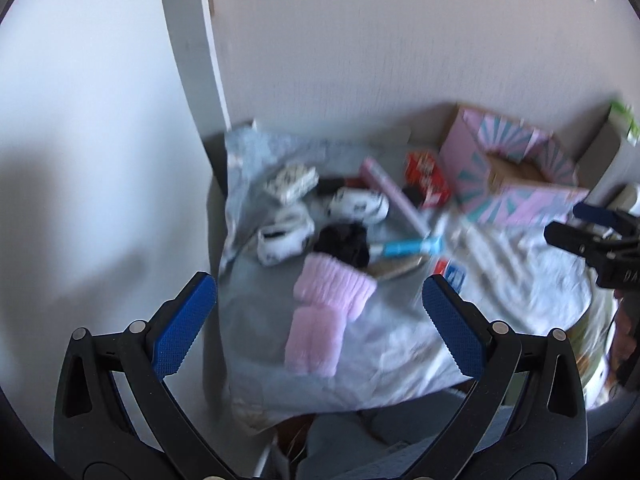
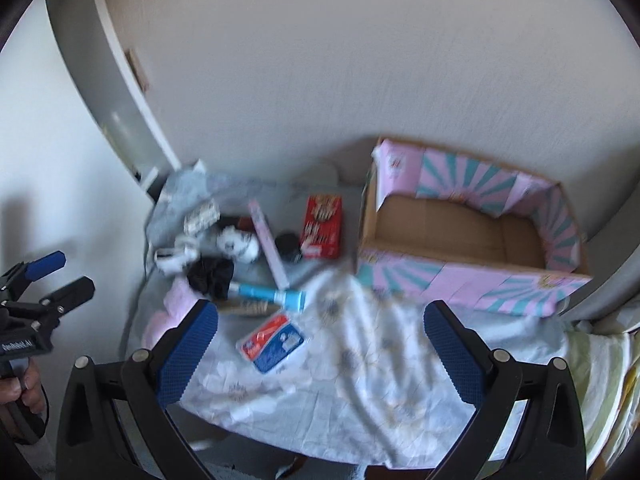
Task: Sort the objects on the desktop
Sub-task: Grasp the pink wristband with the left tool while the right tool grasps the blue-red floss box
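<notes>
Both tools hang spread wide and empty above the cloth-covered worktop (image 2: pixel 360 380), so the sorting looks barely begun. The left tool (image 1: pixel 320 320) frames a pink knitted sock (image 1: pixel 324 320); the right tool (image 2: pixel 320 344) faces a blue-and-red packet (image 2: pixel 274 342). The pink-and-teal cardboard box (image 2: pixel 480 284) stands empty nearby. Next, one tool must descend and pinch an item.
</notes>
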The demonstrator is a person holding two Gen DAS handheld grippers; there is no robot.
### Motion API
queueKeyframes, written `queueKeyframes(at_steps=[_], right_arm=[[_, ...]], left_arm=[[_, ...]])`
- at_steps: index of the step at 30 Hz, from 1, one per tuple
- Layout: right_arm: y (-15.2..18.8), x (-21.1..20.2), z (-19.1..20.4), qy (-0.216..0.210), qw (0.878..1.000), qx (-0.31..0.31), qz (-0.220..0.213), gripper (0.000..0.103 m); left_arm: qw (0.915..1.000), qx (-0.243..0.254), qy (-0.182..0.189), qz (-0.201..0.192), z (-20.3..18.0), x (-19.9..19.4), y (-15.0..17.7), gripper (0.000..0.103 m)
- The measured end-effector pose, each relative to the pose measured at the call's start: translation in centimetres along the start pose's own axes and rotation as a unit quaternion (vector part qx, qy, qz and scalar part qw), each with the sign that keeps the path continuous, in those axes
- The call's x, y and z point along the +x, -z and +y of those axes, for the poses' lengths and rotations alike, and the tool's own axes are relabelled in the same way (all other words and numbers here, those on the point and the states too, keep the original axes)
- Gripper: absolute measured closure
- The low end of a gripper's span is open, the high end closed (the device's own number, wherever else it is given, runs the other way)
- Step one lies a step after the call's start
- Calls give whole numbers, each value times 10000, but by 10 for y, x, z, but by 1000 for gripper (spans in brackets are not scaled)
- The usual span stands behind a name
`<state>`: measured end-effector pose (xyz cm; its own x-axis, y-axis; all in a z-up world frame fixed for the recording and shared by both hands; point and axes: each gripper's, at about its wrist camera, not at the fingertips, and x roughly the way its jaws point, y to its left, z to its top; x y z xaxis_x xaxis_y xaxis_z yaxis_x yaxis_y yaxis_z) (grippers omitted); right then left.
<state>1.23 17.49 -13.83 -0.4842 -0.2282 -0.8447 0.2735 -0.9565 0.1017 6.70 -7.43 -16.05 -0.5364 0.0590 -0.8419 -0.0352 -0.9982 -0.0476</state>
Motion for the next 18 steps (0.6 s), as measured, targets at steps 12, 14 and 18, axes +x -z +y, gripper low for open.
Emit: queueKeyframes(at_steps=[12, 14, 18], right_arm=[[48, 90, 28, -478, 9899, -1220, 547, 0], [52, 102, 35, -448, 9841, -1629, 555, 0], [54, 126, 43, -303, 9718, -2247, 652, 0]], left_arm=[[9974, 164, -7, 696, 5, 86, 59, 2], [9970, 173, 44, 756, 8, 93, 62, 2], [9958, 183, 154, 879, 9, 104, 65, 7]])
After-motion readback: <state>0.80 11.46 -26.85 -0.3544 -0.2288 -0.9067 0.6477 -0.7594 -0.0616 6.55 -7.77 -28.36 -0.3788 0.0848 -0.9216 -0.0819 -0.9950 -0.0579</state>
